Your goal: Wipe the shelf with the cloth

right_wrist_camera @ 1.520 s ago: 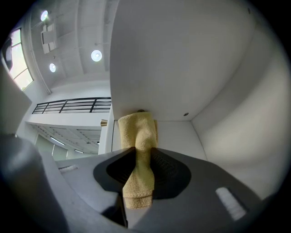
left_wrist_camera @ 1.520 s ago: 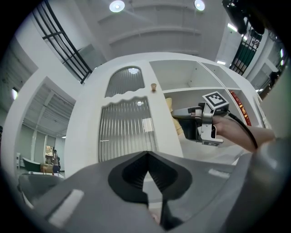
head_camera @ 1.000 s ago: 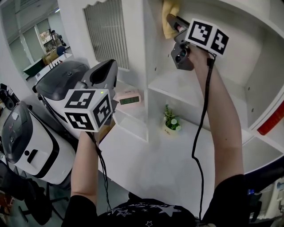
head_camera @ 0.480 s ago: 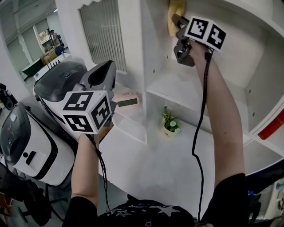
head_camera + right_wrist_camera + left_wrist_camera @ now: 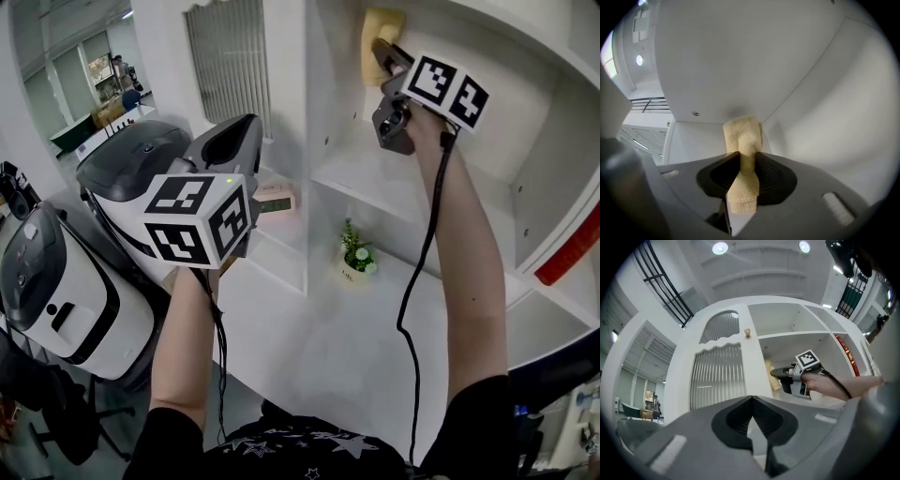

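A yellow cloth [image 5: 379,36] is pinched in my right gripper [image 5: 384,54], high in the upper compartment of the white shelf unit [image 5: 375,183]. In the right gripper view the cloth [image 5: 743,136] is folded between the jaws of the right gripper [image 5: 746,161] and its far end touches the compartment's inner corner. My left gripper [image 5: 232,142] is held up at the left, away from the shelf, shut with nothing in it. In the left gripper view its jaws meet, and beyond the left gripper [image 5: 752,404] I see the right gripper [image 5: 783,373] with the cloth [image 5: 769,375].
A small potted plant [image 5: 357,260] stands in the lower compartment. A pink digital clock [image 5: 275,201] sits beside the slatted door [image 5: 230,66]. Two black-and-white appliances [image 5: 56,300] are at the left. A red thing [image 5: 567,253] lies at the right edge.
The right gripper with the cloth has shifted a little to the right along the upper compartment. The left gripper has risen slightly and moved right.
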{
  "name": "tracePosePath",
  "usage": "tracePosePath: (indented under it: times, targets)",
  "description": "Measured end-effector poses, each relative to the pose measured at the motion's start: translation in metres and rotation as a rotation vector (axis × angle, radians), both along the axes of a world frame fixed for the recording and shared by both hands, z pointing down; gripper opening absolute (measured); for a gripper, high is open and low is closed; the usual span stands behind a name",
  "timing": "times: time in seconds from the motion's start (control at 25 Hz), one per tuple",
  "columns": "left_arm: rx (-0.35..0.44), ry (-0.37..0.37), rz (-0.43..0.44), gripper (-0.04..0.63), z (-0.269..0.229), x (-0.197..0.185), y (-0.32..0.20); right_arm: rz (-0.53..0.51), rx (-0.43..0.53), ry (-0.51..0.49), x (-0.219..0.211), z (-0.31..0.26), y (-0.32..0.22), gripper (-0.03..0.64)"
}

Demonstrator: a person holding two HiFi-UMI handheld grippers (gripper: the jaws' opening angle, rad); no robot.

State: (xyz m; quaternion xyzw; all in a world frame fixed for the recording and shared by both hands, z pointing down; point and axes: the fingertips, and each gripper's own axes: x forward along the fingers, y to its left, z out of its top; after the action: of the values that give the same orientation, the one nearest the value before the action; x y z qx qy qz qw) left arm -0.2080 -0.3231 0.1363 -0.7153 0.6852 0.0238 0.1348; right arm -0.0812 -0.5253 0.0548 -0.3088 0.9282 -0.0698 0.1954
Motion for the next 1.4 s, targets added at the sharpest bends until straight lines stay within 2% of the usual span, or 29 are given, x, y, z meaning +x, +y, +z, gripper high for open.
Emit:
tracePosePath:
  times: [0.24,0.4,0.68,1.16,1.4]
  targets:
    - [0.0,0.003,0.006,0.001,0.0,0.019,0.011,-0.166,0.054,0.012,-0.025,0.01,0.075,0.133]
    - [-0.006,-0.001,-0.001,0.001,0.004,0.027,0.019,-0.229,0.041,-0.019,-0.043,0.023,0.104,0.133]
    - [-0.019,0.005,-0.007,0.002,0.01,0.026,0.018,-0.205,-0.006,-0.072,-0.041,0.032,0.081,0.133]
    - [-0.025,0.019,-0.004,0.002,0.015,0.014,-0.009,-0.024,-0.128,-0.022,-0.026,0.058,-0.017,0.133]
    - [-0.03,0.031,-0.002,0.002,0.02,0.005,-0.019,0.045,-0.174,0.004,-0.02,0.073,-0.047,0.133]
